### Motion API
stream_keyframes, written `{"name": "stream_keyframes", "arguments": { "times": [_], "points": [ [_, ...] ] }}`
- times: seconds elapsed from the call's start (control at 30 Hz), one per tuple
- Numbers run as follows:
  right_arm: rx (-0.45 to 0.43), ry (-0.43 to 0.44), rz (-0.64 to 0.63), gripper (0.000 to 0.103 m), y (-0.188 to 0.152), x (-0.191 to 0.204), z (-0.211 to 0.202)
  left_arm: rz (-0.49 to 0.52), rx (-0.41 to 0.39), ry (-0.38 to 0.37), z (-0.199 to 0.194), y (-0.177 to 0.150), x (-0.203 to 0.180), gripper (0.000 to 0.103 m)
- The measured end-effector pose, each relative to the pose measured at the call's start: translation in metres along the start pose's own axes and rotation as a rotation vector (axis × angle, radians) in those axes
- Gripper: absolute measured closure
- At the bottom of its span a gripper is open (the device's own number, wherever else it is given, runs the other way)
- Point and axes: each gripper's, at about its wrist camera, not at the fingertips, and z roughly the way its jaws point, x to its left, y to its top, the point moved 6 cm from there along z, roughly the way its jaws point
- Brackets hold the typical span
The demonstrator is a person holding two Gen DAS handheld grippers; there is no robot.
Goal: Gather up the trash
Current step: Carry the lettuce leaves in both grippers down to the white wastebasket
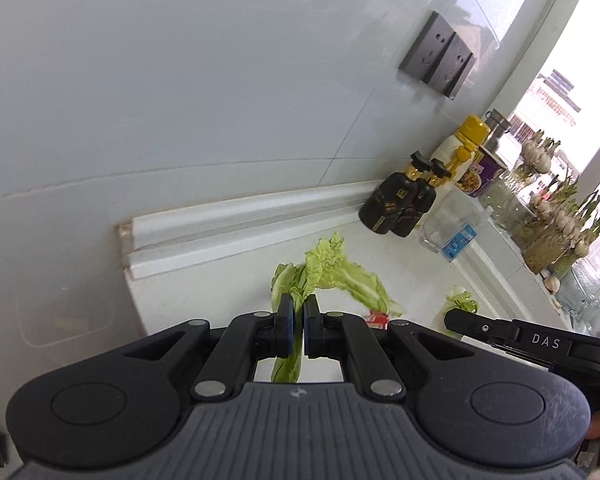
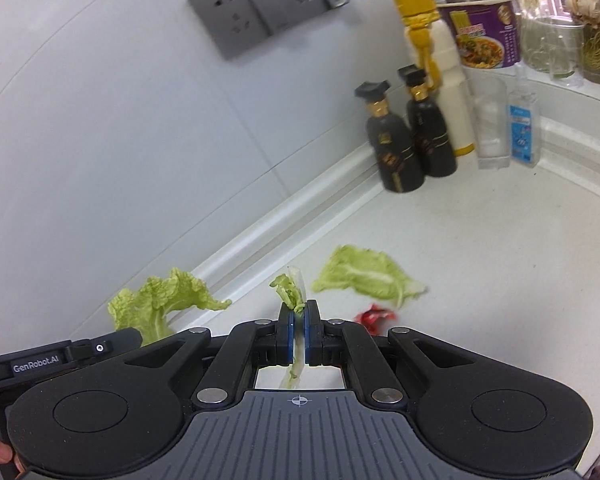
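Observation:
My left gripper (image 1: 298,308) is shut on a large green cabbage leaf (image 1: 320,260), which sticks up past the pads and hangs below them. My right gripper (image 2: 299,312) is shut on a small torn leaf piece (image 2: 289,292). Both are held above the white counter (image 2: 500,260). Another cabbage leaf (image 2: 364,272) lies flat on the counter, with a crumpled red wrapper (image 2: 376,316) beside it. In the left wrist view that loose leaf (image 1: 368,288) and the red wrapper (image 1: 378,318) show just right of my fingers. The right gripper (image 1: 456,316) is at the right there, and the left gripper (image 2: 131,336) is at lower left in the right wrist view.
Two black bottles (image 2: 400,148), a white bottle with a yellow cap (image 2: 440,60), a noodle cup (image 2: 484,32), a glass (image 2: 492,120) and a small clear bottle (image 2: 524,124) stand at the back by the wall. Grey sockets (image 2: 267,12) sit on the wall. The counter ends at left (image 1: 127,272).

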Motion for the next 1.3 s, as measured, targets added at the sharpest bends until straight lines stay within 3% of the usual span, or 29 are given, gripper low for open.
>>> {"name": "stream_keyframes", "arguments": {
  "times": [0.5,0.8,1.07,1.3],
  "points": [
    [0.155,0.084,-0.048,0.099,-0.061,0.059,0.021,-0.192,-0.001,0.061,-0.036,-0.048,0.070,0.099],
    [0.244,0.128,-0.106,0.099,-0.098,0.094,0.034,-0.360,0.002,0.165,-0.053,-0.082,0.140,0.099],
    [0.325,0.143,-0.195,0.099,-0.128,0.129,0.051,-0.519,0.043,0.255,-0.045,-0.122,0.194,0.099],
    [0.386,0.131,-0.276,0.099,-0.154,0.153,0.070,-0.598,0.094,0.306,-0.018,-0.157,0.230,0.099]
  ]
}}
